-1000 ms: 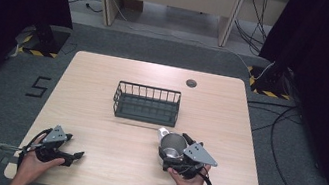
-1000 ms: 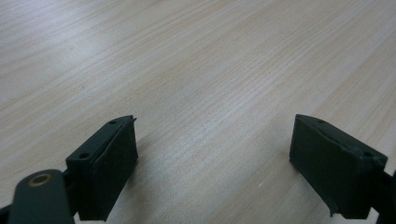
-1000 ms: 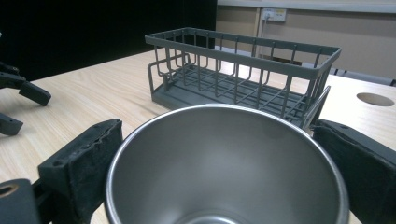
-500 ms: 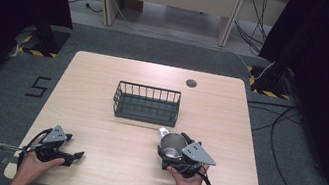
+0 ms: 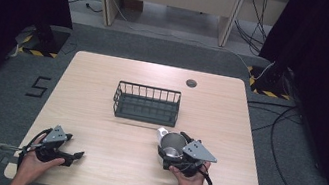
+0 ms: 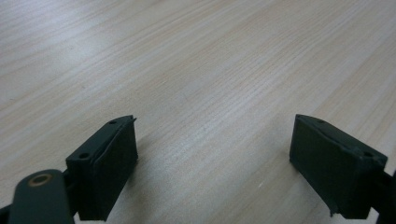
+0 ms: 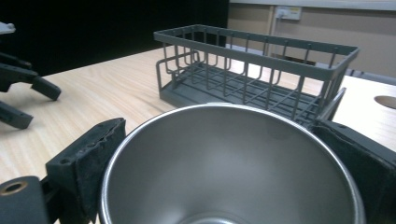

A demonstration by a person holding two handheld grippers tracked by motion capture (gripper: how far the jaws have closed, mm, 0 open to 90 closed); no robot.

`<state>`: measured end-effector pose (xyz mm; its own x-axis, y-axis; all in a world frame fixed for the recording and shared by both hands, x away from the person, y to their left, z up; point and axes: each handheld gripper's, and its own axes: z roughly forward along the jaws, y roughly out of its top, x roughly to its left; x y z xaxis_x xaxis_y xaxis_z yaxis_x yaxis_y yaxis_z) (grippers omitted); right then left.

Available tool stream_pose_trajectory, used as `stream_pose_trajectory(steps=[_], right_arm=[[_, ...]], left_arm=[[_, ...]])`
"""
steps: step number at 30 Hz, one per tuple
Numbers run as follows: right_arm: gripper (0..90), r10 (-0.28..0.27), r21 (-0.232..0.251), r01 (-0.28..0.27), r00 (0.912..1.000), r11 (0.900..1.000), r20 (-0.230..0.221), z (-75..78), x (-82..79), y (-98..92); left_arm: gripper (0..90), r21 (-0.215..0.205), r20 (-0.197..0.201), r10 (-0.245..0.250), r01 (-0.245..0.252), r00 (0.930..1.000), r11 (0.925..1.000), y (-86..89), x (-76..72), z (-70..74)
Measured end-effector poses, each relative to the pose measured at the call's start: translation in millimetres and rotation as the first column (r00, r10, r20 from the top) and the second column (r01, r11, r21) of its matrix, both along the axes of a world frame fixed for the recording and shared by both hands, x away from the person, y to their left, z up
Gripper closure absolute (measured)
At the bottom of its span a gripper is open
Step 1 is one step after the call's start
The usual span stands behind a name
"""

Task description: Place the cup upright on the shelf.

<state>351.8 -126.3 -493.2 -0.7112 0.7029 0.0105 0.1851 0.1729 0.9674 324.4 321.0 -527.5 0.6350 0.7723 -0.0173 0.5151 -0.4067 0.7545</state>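
A steel cup (image 5: 174, 141) stands on the wooden table (image 5: 110, 134), just in front of the basket's right end. My right gripper (image 5: 171, 149) reaches around it. In the right gripper view the two black pads (image 7: 88, 154) lie against the sides of the cup (image 7: 229, 158). The jaws have just been closing, with the cup between them, and they now grip it. My left gripper (image 5: 73, 157) rests at the near left of the table, held by a hand. It is open (image 6: 215, 140) over bare wood with nothing between its jaws.
A dark wire basket (image 5: 146, 103) stands empty mid-table, right behind the cup, as the right gripper view (image 7: 261, 70) also shows. A round cable hole (image 5: 191, 83) sits near the far edge. Cables trail from both grippers toward the near edge.
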Motion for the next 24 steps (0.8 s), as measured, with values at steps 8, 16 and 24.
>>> stream_pose_trajectory(steps=[8,16,24], right_arm=[[6.2,0.107,-0.003,-0.107,0.9942,0.994,-0.008,0.8,8.8,-2.8],[6.1,0.238,0.047,-0.237,0.9712,0.970,-0.009,-2.4,23.6,-13.2],[5.8,0.342,0.049,-0.340,0.9396,0.939,-0.023,-1.3,37.5,-17.1]], left_arm=[[14.3,0.001,0.000,0.000,0.000,1.0000,1.0000,0.0,0.0,0.1],[14.3,-0.001,0.000,0.000,0.000,1.0000,1.0000,0.0,0.0,0.0],[14.3,0.000,0.000,0.001,-0.001,1.0000,1.0000,0.0,0.0,0.0]])
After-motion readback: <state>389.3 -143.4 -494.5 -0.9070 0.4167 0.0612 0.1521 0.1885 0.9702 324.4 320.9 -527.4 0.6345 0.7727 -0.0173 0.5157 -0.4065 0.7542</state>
